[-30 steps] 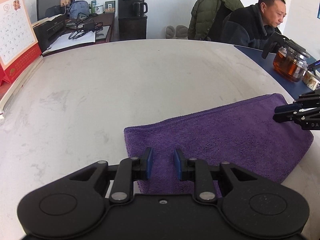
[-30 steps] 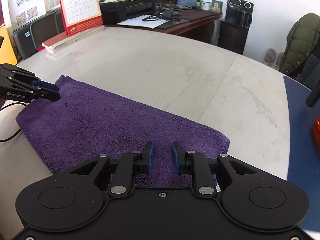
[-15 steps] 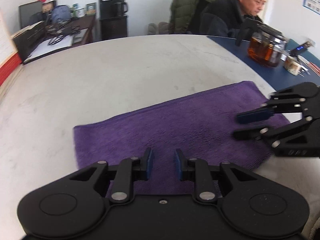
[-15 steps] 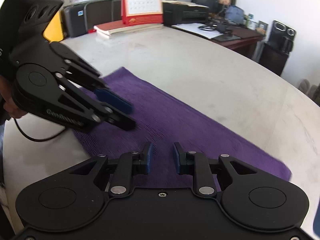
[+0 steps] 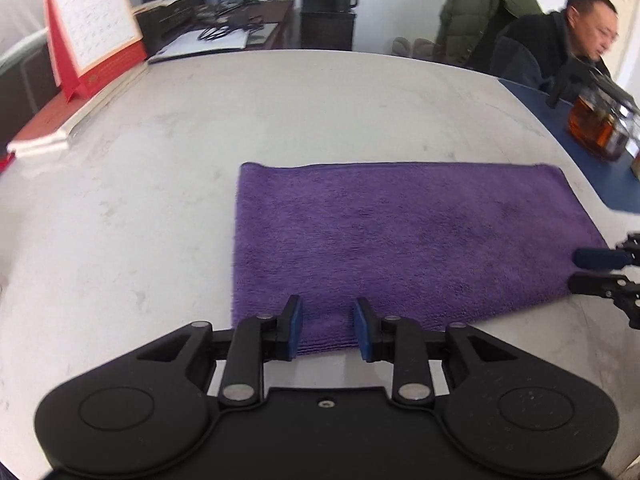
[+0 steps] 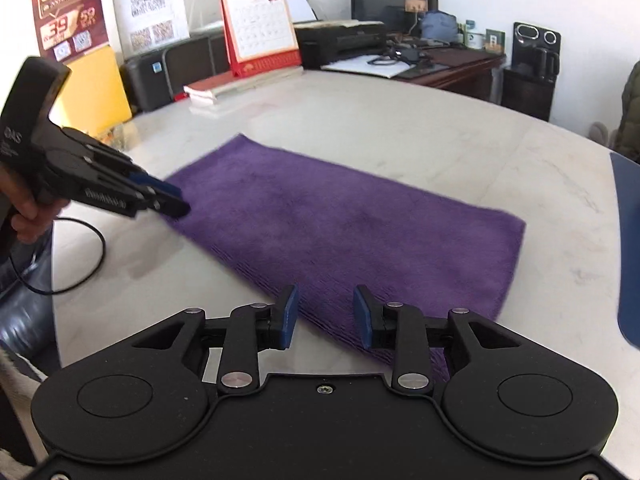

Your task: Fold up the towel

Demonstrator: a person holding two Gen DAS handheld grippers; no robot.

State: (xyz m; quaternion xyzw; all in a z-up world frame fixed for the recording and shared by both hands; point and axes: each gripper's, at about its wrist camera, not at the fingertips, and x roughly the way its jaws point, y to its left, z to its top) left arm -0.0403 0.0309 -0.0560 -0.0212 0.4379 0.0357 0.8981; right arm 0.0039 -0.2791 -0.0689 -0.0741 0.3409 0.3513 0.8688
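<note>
Left wrist view: your towel point(image 5: 404, 240) lies flat, long axis left-right; left gripper point(image 5: 326, 330) and right gripper point(image 6: 325, 316) both spread, empty.

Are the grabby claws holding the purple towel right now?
No. Both the left gripper and right gripper are open, poised at the towel's near edge, gripping nothing.

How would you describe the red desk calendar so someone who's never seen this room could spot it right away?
Start at the big pale marble table with the purple towel lying flat on it. Look past the towel to the table's far edge, where books are stacked. The calendar stands there: an upright tent shape with a red base and a white date grid, unlike the flat posters behind.
</note>
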